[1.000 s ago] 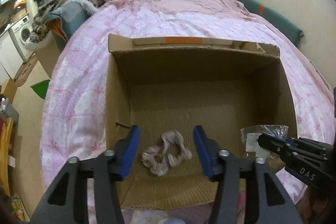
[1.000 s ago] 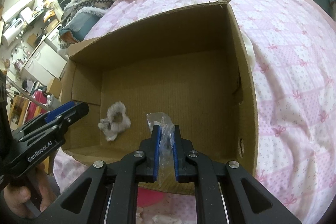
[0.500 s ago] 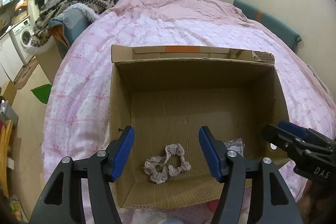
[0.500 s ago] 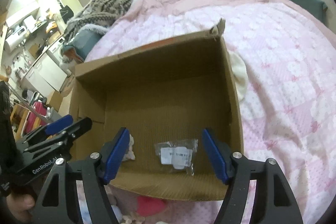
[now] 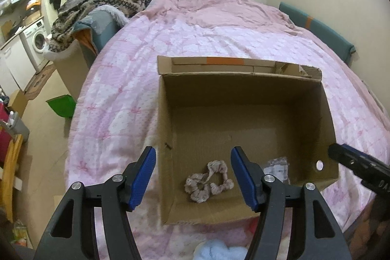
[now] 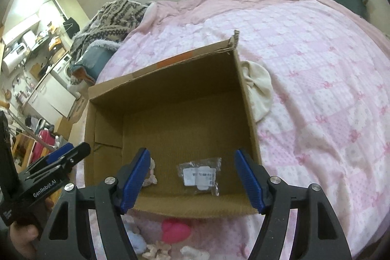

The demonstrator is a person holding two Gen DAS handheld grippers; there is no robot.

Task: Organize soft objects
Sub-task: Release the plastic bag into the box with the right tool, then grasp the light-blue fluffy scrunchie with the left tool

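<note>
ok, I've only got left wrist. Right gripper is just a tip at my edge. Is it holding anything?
Observer: No. The right gripper is open and empty. The clear plastic packet with white labels lies flat on the floor of the brown cardboard box.
Operator: Anything outside the box's right wall?
Observer: A cream cloth bundle on the pink patterned quilt, right against that wall.
Operator: And in front of the box?
Observer: A bright pink soft item sits just before the near wall.

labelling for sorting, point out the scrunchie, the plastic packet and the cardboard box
scrunchie (image 5: 207,183), left wrist view, its middle
plastic packet (image 6: 200,176), right wrist view, white label
cardboard box (image 6: 168,79), right wrist view, far wall
</note>
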